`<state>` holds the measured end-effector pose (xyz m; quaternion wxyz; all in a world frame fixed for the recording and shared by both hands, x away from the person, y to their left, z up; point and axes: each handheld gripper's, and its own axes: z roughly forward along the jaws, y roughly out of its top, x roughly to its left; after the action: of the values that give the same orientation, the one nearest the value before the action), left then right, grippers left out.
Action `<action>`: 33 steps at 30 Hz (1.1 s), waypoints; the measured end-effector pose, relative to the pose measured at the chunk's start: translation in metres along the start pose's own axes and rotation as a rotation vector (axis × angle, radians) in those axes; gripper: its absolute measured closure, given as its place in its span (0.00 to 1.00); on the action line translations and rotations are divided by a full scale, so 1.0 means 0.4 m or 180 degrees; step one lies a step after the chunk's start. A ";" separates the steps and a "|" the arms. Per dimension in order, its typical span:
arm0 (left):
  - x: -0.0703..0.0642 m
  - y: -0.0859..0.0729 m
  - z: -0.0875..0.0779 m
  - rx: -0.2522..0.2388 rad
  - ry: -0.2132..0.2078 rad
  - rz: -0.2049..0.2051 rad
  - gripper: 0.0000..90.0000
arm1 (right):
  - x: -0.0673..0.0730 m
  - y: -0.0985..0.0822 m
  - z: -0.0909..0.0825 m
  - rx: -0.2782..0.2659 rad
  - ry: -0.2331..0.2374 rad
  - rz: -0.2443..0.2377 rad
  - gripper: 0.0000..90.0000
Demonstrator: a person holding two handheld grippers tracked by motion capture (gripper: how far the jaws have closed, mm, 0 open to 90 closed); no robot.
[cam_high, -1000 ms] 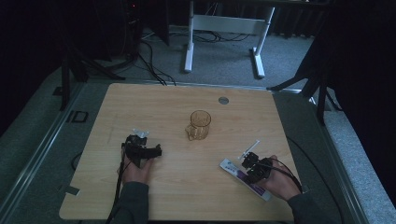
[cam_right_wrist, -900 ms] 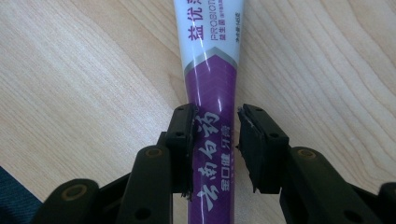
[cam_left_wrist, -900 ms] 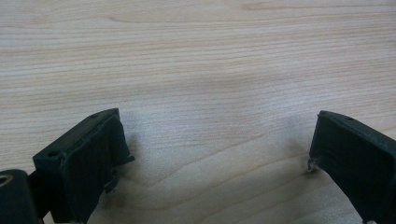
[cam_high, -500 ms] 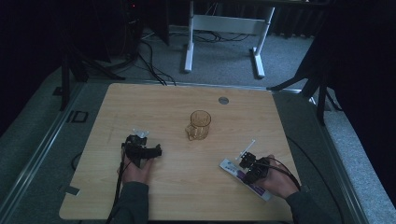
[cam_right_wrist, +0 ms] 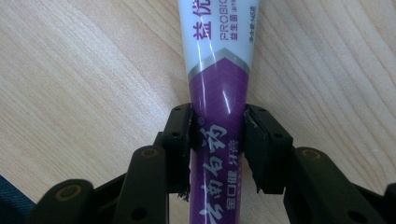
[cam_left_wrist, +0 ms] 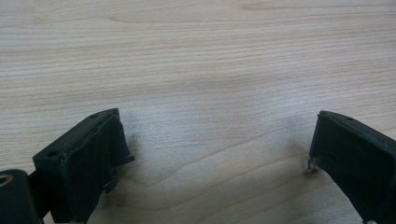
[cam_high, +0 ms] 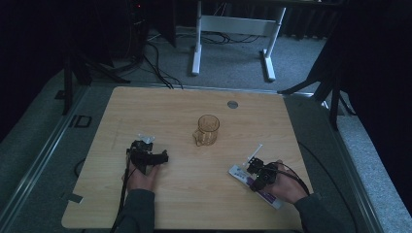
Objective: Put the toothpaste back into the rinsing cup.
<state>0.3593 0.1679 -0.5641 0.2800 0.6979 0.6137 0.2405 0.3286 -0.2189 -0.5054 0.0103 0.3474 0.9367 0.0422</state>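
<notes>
A white and purple toothpaste tube (cam_right_wrist: 217, 70) lies flat on the wooden table (cam_high: 175, 199) at the front right, where the high view shows its white end (cam_high: 238, 171). My right gripper (cam_right_wrist: 217, 144) straddles its purple part. The jaws have just been opening, but both pads still touch the tube's sides. In the high view the right gripper (cam_high: 252, 171) points toward the far left. My left gripper (cam_left_wrist: 215, 154) stands open over bare wood with nothing between its jaws. The high view places the left gripper (cam_high: 145, 145) at the front left.
An amber glass mug (cam_high: 207, 130) stands upright near the table's middle, its handle toward the front left. A thin white stick-like thing (cam_high: 254, 151) lies just beyond the right gripper. A round grey grommet (cam_high: 232, 104) sits near the far edge.
The right hand has edged slightly to the left along the tube. The left hand, the mug and the tube stay where they were.
</notes>
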 end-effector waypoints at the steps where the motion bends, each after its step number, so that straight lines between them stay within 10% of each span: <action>1: 0.000 0.000 0.000 0.0000 0.0000 0.0000 0.03 | -0.001 0.001 0.000 0.0011 0.0003 0.0007 0.70; 33: 0.000 0.000 0.000 0.0000 0.0000 0.0000 0.03 | 0.013 0.020 0.025 0.0187 -0.0093 -0.0074 0.73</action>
<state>0.3593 0.1679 -0.5641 0.2801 0.6979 0.6137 0.2405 0.3302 -0.2088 -0.5145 0.0143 0.3373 0.9412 0.0095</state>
